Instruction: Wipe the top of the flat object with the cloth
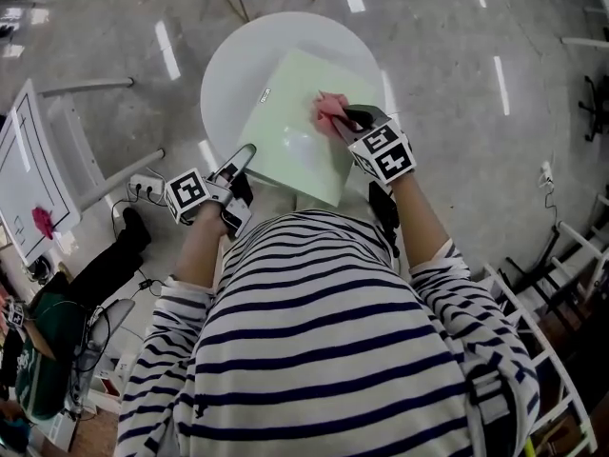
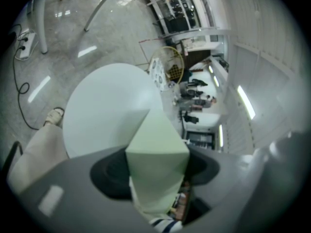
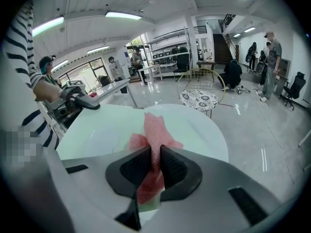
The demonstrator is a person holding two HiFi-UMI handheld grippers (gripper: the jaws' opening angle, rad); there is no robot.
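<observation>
Pink mesh cloth point(image 3: 154, 130) pinched mid-fold by right tool point(image 1: 344, 119), held over pale green flat object point(image 1: 285, 112) on round white table point(image 1: 228, 69). Object's near-left edge clamped by left tool point(image 1: 244, 156). Cloth judged soft, limp, light. Object judged stiff, thin, likely slippery; edge grip advised.

Left claw point(image 1: 244, 156) clamped on board point(image 1: 285, 112) edge, forearm low; right claw point(image 1: 339, 122) pinching cloth point(image 1: 326, 107), angled down.
</observation>
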